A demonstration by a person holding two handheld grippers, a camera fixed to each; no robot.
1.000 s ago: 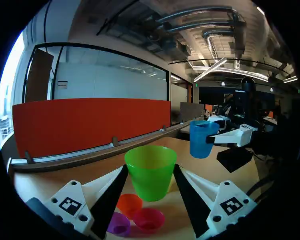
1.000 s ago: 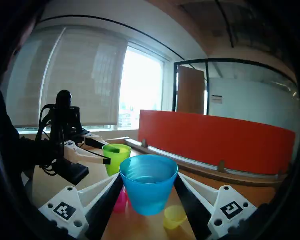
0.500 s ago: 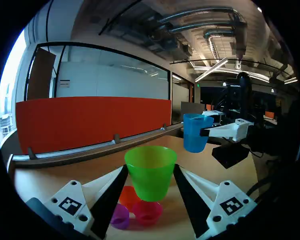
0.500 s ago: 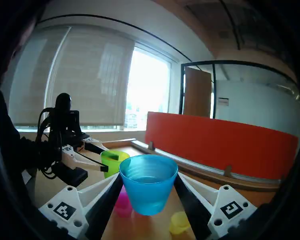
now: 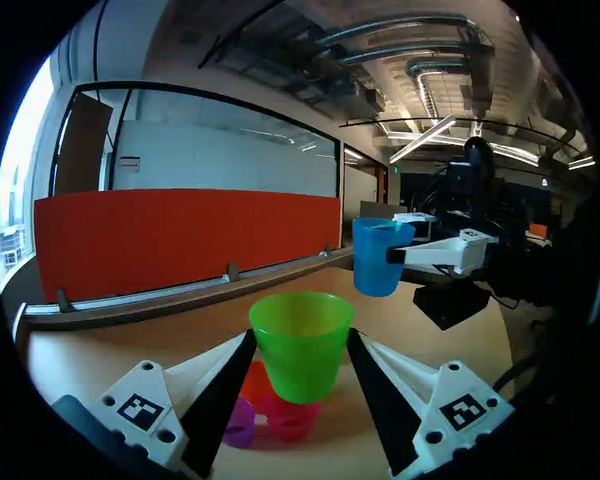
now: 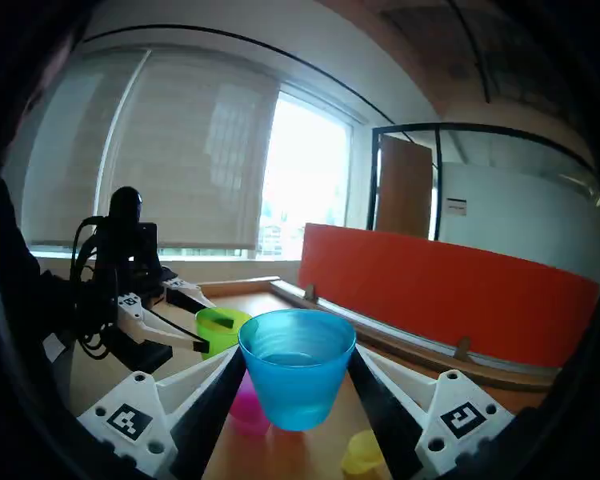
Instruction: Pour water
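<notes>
Both clamped: left gripper (image 5: 300,340) on green cup (image 5: 302,360), right gripper (image 6: 298,354) on blue cup (image 6: 297,394). Tip early, cups apart, and water (image 6: 296,360) misses.

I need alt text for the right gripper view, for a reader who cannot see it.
The right gripper holds an upright blue cup with some water above a wooden desk. Farther off, at picture left, the left gripper holds a green cup; a pink cup and a yellow cup stand on the desk.
</notes>
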